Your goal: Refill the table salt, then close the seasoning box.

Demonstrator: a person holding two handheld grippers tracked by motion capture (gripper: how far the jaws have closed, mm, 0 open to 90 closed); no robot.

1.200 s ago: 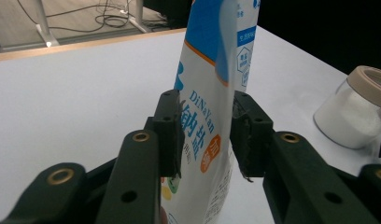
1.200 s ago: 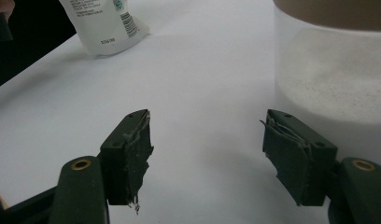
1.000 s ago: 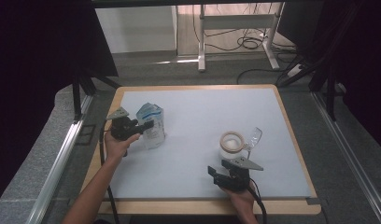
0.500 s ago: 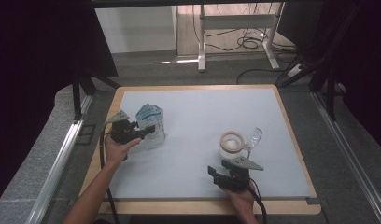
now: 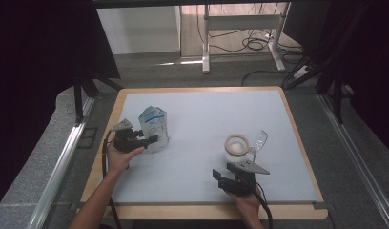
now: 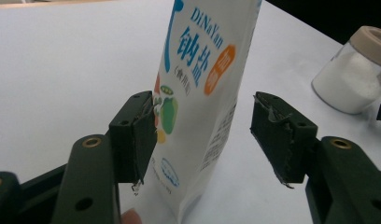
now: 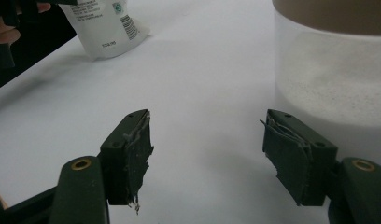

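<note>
Left gripper (image 5: 153, 139): fingers have just been opening; they now stand wide on either side of the bag (image 5: 153, 128), which sits between them.
Left fingers (image 6: 135, 135): one pad is at the bag's printed face, touching or just off it, I cannot tell which; the other is clearly apart from the bag's edge. No grip.
Bag: white salt pouch with blue print, upright on the table (image 5: 202, 119), left half, near the person's left hand (image 5: 120, 156).
Right gripper (image 5: 220, 177): low at the table's near edge, fingers wide apart, nothing between them.
Right fingers (image 7: 130, 154): pads bare, above the white table; the far pad is just beside the jar (image 5: 237, 148), not touching.
Jar: clear, holds white powder, tan rim, right half of the table, well apart from the bag.
</note>
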